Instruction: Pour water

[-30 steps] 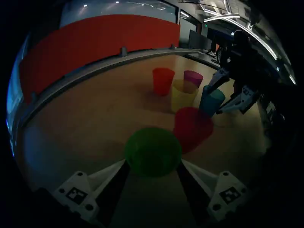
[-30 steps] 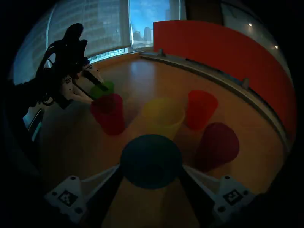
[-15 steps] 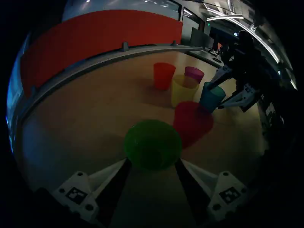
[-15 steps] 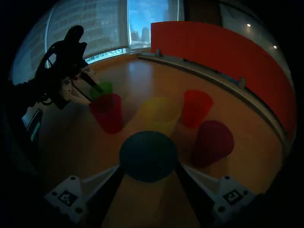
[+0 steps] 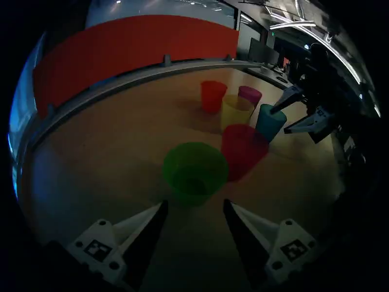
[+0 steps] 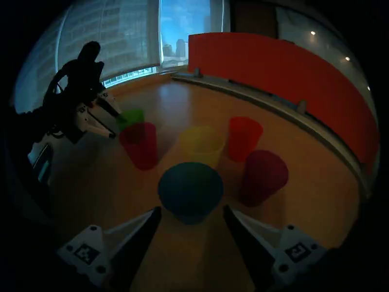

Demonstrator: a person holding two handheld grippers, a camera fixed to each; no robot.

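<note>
the left gripper is gaping wide before the green cup, the right gripper likewise before the teal cup.

I see the green cup, translucent, standing upright on the wooden table. The teal cup stands upright on it too, apart from the green one.

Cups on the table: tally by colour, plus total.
Green translucent plastic cup: 1
Crimson plastic cup: 1
Yellow plastic cup: 1
Orange-red plastic cup: 1
Magenta plastic cup: 1
Teal plastic cup: 1
Total: 6
</note>
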